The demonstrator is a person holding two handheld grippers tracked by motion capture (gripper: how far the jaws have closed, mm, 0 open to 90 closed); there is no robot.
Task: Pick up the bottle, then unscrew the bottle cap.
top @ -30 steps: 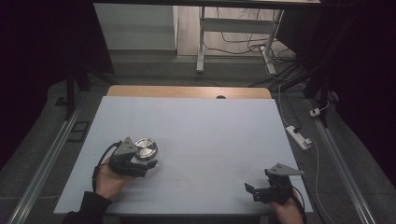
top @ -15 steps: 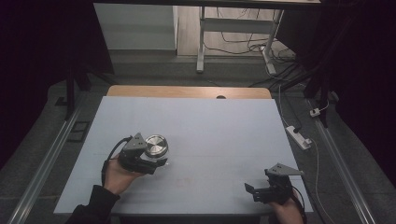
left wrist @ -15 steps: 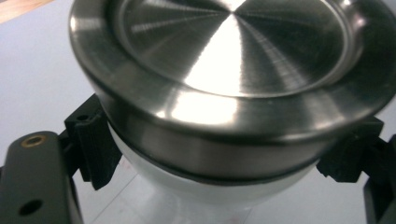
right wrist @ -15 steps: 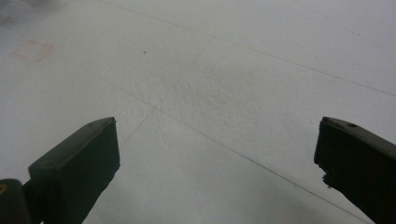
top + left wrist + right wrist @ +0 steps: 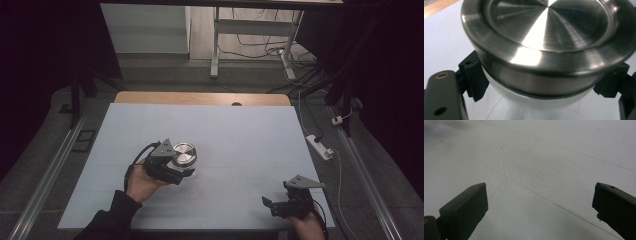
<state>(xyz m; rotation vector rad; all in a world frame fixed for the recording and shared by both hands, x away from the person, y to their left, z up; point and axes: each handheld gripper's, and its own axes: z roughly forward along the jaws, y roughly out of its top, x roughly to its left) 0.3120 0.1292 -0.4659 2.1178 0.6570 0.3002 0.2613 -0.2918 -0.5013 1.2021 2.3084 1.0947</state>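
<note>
A round container with a brushed steel lid (image 5: 184, 153) (image 5: 544, 37) and a white body is held at the table's left-centre. My left gripper (image 5: 183, 165) (image 5: 541, 85) is shut on it, with its black fingers (image 5: 475, 80) pressed on either side of the white body just under the lid. Whether the container touches the table I cannot tell. My right gripper (image 5: 272, 204) (image 5: 540, 205) rests near the front right edge of the table, jaws wide apart with nothing but bare table surface between them.
The pale blue table top (image 5: 250, 135) has a wooden strip (image 5: 200, 98) along its far edge. A white power strip (image 5: 320, 146) lies on the floor to the right. Metal desk legs (image 5: 215, 45) and cables stand beyond the table.
My left gripper has carried the steel-lidded container to the right, toward the table's middle. The right gripper has stayed where it was.
</note>
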